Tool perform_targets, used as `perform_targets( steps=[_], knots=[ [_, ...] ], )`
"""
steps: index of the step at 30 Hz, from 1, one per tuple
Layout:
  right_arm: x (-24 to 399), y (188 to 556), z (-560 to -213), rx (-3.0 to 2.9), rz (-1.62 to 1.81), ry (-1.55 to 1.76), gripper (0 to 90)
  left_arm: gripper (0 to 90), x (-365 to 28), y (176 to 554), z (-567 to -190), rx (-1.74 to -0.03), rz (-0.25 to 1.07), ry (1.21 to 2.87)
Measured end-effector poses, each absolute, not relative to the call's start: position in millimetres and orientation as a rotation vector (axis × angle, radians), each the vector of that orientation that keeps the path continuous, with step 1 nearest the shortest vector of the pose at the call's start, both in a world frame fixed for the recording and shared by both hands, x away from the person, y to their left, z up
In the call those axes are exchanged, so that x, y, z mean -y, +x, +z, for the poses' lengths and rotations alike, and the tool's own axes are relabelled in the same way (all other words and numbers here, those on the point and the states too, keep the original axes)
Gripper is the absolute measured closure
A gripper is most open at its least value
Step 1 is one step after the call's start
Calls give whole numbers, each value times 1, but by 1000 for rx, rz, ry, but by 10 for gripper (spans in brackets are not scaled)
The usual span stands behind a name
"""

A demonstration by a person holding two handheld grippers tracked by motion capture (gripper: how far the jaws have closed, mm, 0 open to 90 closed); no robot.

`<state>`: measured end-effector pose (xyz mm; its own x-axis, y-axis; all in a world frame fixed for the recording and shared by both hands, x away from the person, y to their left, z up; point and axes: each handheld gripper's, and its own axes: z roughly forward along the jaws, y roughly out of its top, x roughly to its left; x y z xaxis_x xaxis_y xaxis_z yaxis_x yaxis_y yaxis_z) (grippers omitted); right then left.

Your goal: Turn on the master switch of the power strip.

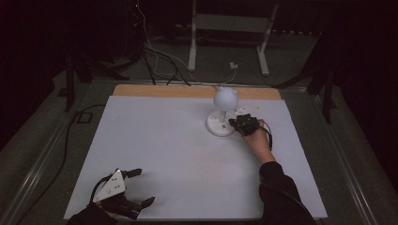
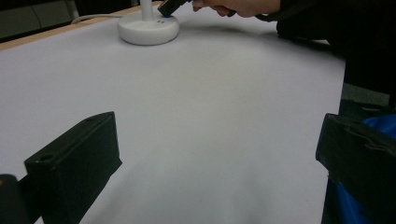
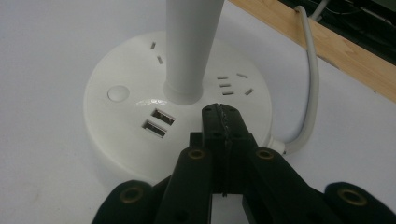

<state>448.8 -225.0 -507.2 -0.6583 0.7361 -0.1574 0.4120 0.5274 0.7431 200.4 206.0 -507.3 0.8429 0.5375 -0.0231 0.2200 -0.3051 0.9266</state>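
Right gripper [image 3: 219,109], jaws pinched together and empty, sits on the round white lamp base [image 3: 121,126]; I'd say next comes pressing its button [image 3: 117,93]. Left gripper [image 1: 136,187] rests wide.

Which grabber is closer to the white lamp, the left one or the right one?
Right. The right gripper has its shut tips at the lamp base. The left gripper sits open at the near table edge, far from it.

Lamp [image 1: 222,115] on table [image 1: 164,150], far right
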Motion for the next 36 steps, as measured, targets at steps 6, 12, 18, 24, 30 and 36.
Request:
perform_targets(
  steps=[6, 12, 18, 24, 30, 36],
  knots=[
    [223, 449, -506, -2324, 929, 913, 900, 2, -206, 200, -507, -567, 350, 1888],
    [226, 449, -507, -2317, 955, 926, 900, 2, -207, 200, -507, -573, 348, 1887],
    [229, 448, -504, -2309, 1007, 929, 900, 2, -207, 201, -507, -575, 349, 1885],
    [235, 448, -505, -2292, 1038, 966, 900, 2, -207, 201, -507, -576, 350, 1886],
    [235, 445, -500, -2306, 1089, 986, 873, 2, -208, 201, -507, -576, 350, 1884],
    [232, 441, -501, -2335, 1095, 988, 625, 2, -208, 201, -507, -579, 350, 1883]
  ],
)
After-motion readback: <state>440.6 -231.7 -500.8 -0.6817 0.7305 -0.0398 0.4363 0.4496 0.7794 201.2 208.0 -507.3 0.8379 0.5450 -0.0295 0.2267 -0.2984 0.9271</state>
